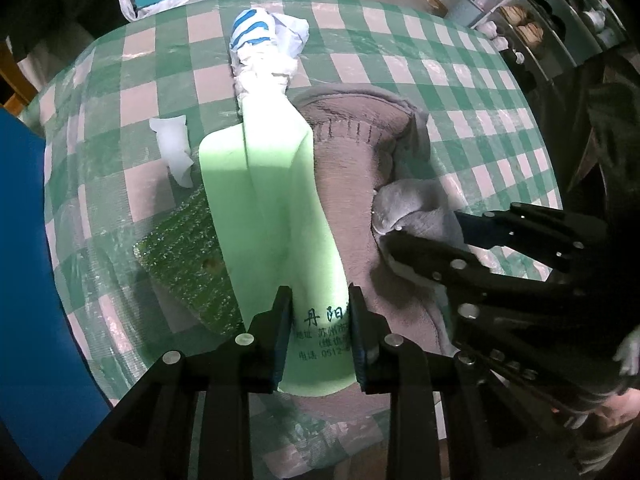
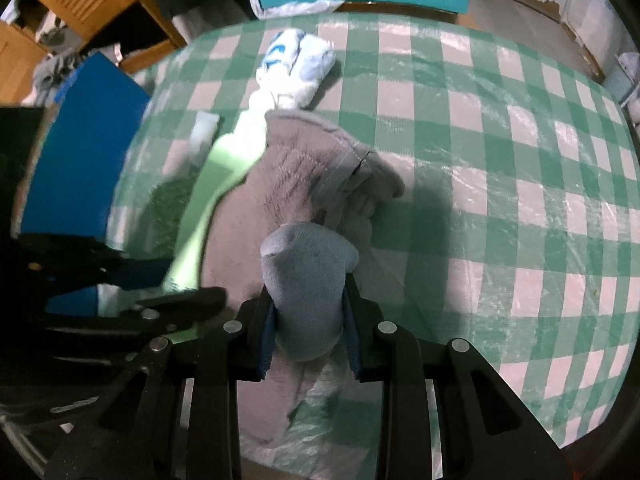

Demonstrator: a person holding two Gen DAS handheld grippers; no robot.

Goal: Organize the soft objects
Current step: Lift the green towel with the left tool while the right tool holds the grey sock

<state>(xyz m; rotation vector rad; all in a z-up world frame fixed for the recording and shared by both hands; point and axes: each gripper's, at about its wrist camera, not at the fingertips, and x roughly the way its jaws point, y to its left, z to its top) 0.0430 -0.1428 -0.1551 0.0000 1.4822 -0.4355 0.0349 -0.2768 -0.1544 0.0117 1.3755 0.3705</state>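
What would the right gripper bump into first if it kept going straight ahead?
Probably the brown-grey cloth lying just ahead. The right gripper is already shut on a blue-grey sock, whose tip would touch first. Depth is hard to judge here.

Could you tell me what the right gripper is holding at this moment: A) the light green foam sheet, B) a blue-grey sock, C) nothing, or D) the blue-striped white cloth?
B: the right gripper is clamped on the blue-grey sock, while the left gripper holds the green foam sheet.
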